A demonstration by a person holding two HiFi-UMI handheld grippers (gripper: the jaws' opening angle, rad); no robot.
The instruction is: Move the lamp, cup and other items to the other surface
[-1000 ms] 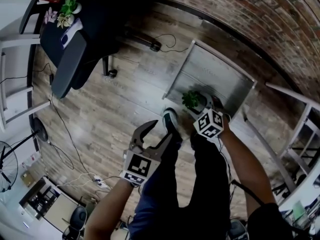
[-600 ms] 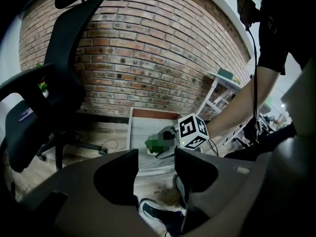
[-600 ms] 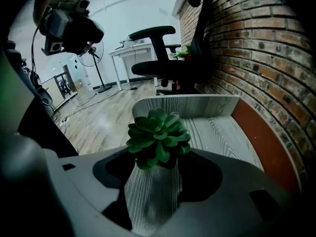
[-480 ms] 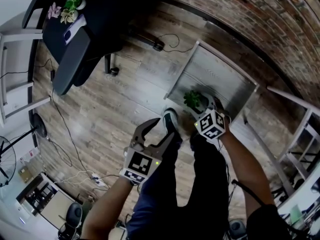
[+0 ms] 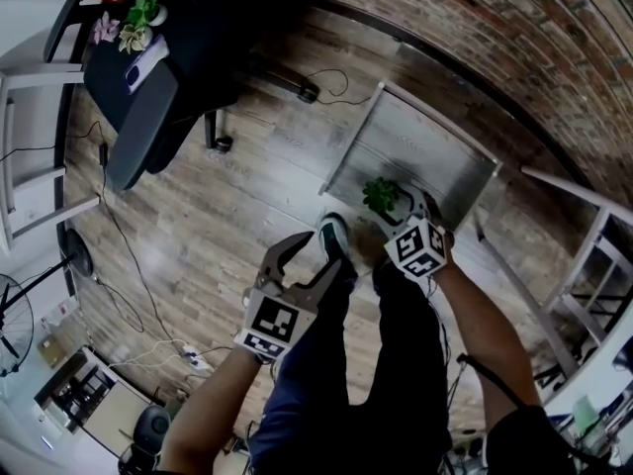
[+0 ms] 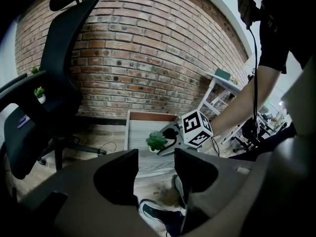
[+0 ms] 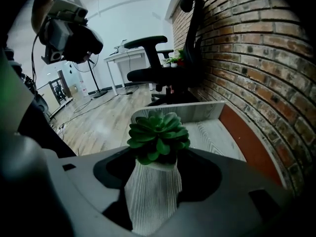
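The right gripper (image 7: 154, 174) has just been closing its jaws and now pinches the pot (image 7: 150, 196) between them, the succulent (image 7: 158, 136) rising just above the tips. The shelf (image 7: 217, 132) lies beyond and below them. The pot's base is hidden, so I cannot tell whether it is clear of the shelf. The main risk, I judge, is the taper. The pot widens downward, so smooth pads squeezing it could let it slide out below. A forward pitch could also tip it. Its white wall is finely ribbed, which should give some bite, though I cannot tell ceramic from plastic. The leaves are fleshy, pointed and set in a rosette. The shelf is grey wood-grain with a raised rim. The left gripper (image 6: 155, 154) is fairly wide and empty, with only floor beyond its tips.
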